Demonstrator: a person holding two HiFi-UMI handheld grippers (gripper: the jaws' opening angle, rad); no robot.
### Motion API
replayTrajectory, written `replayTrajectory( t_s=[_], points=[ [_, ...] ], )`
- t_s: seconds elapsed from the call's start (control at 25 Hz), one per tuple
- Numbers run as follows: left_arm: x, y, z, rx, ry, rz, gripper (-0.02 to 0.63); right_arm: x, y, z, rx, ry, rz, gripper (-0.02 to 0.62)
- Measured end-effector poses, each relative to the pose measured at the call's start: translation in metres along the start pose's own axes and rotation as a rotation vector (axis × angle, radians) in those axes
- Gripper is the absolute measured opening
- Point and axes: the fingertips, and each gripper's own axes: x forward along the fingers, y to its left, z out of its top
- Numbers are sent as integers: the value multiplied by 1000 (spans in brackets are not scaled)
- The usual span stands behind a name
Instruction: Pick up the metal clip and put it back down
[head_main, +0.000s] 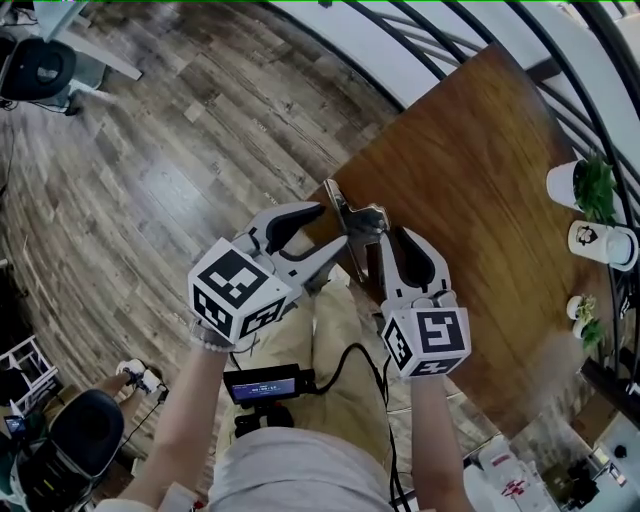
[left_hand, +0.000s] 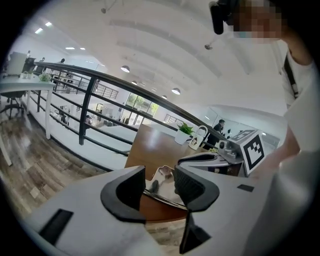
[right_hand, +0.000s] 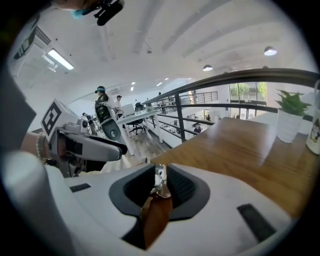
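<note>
- The left gripper (left_hand: 159, 186) has its jaws set wide. The metal clip (left_hand: 164, 176) lies flat between them, and its thin edge reaches from one dark pad across to the other, so the jaws grip it across its width.
- The right gripper (right_hand: 161, 182) has its jaws drawn close together, clamped on a shiny upright part of the same clip.
- In the head view the two grippers meet in the middle of the frame. The left one comes in from the lower left and the right one from below, and their tips converge on the clip.
- The clip sits at the near corner of the brown wooden counter (head_main: 470, 200), just where the corner juts out over the floor (head_main: 150, 180). Whether it rests on the wood or hangs just above it cannot be told.
- Each gripper carries its marker cube towards the lower middle of the head view, with the person's forearms running down out of the frame.
- At the right edge of the head view, well apart from the clip, a small potted plant (head_main: 582, 185) stands on the counter, with a white mug (head_main: 603, 245) just below it.
- A dark railing (head_main: 470, 60) curves along the far side of the counter, across the top of the frame.
</note>
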Motion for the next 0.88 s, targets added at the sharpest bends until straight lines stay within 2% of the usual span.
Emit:
replayTrajectory(
  t_s=[0.04, 0.16, 0.36, 0.56, 0.88],
  points=[
    [-3, -1, 3, 23, -2, 10, 165, -3, 1, 3, -7, -6, -1, 51],
    [-12, -3, 19, 68, -31, 42, 95, -13, 5, 14, -21, -25, 4, 5],
    [-29, -9, 52, 122, -116, 82, 20, -29, 13, 37, -48, -68, 21, 5],
    [-54, -22, 83, 179, -163, 97, 12, -50, 24, 66, -87, -123, 15, 3],
    [-97, -39, 136, 243, -261, 133, 12, -82, 39, 111, -89, -225, 9, 3]
  ],
)
